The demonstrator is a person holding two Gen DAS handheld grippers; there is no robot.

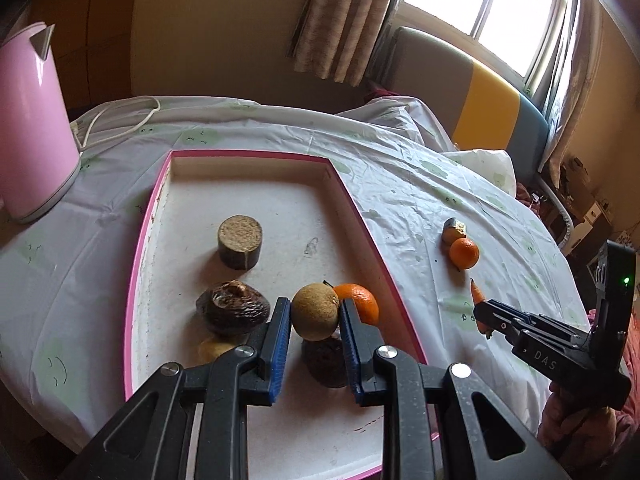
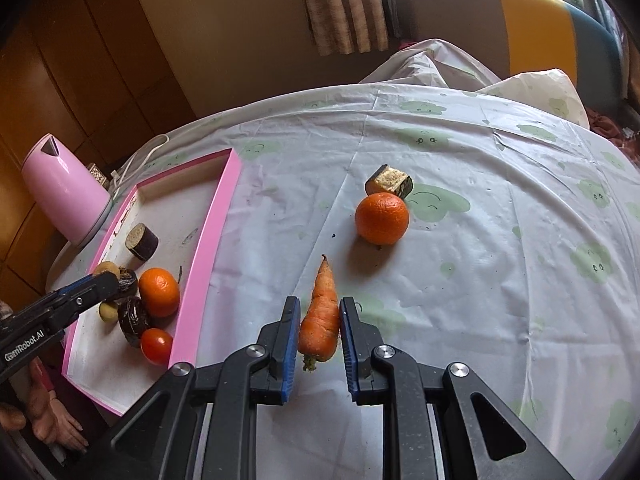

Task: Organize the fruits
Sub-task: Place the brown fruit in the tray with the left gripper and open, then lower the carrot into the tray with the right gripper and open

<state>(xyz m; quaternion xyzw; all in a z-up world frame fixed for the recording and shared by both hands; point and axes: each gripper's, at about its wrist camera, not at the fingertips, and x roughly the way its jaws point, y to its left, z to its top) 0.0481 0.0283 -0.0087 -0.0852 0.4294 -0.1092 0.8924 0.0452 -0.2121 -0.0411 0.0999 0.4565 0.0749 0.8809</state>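
My left gripper is shut on a round tan-brown fruit and holds it above the near end of the pink-rimmed tray. The tray holds an orange, a dark wrinkled fruit, a cut cylinder piece and a red tomato. My right gripper is shut on a carrot over the tablecloth, right of the tray. A second orange and a cut dark piece lie on the cloth beyond the carrot.
A pink kettle stands at the table's left, behind the tray, with a white cord beside it. A white cloth with green clouds covers the round table. A padded headboard and a window lie beyond.
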